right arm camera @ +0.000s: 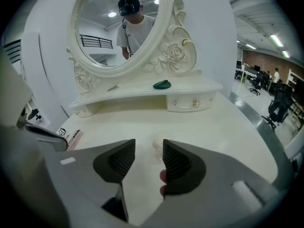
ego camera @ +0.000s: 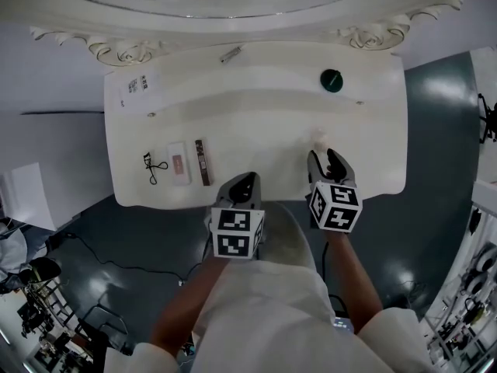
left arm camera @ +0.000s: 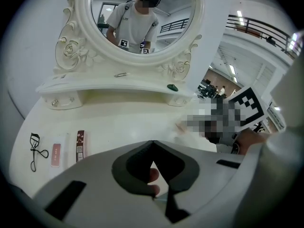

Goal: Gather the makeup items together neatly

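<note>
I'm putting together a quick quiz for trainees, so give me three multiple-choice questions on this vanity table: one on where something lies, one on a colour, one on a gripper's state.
1. Where does the eyelash curler lie? A) on the left part of the vanity table, beside the pale pink packet; B) on the floor; C) at the table's right edge.
2. What colour is the round item on the upper shelf? A) red; B) yellow; C) dark green.
3. How is the right gripper? A) shut on a brush; B) open, gripping nothing; C) shut, empty.
Answers: A, the head view shows it left of the packet; C, both views show green; B, its own view shows the jaws apart.
</note>
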